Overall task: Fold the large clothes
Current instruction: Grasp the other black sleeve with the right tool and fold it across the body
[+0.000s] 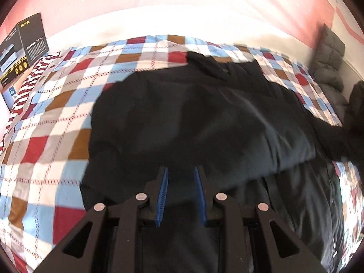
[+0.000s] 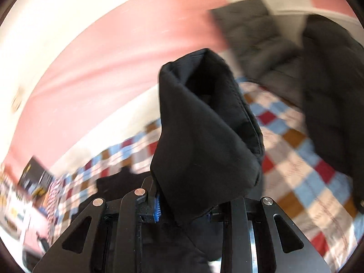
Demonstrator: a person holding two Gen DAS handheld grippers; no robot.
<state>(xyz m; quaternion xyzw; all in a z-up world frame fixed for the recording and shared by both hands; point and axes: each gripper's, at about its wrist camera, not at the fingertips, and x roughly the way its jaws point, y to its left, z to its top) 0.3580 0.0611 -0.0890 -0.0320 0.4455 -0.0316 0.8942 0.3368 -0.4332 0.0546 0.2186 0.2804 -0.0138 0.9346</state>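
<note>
A bed with a checkered quilt (image 1: 56,122) in red, blue, brown and white fills most of both views, with a pink and white wall (image 1: 182,4) behind it. A black jacket (image 1: 193,118) is spread over the quilt right ahead of the left gripper (image 1: 180,182), and its bulk is bunched up just past the fingertips. The left gripper's blue pads (image 1: 162,195) are held apart with nothing between them, hovering just above the dark fabric.

In the right wrist view, the right gripper (image 2: 182,207) is clamped on a sleeve (image 2: 204,132) of the jacket, which is lifted up and stands straight in front of the camera, open cuff facing it. Only the left blue pad (image 2: 157,209) is seen; the other is hidden by cloth.

A dark box (image 1: 25,45) is seen far left of the left gripper, and a grey quilted garment (image 1: 329,56) far right against the wall. The right view is pretty blurry.
</note>
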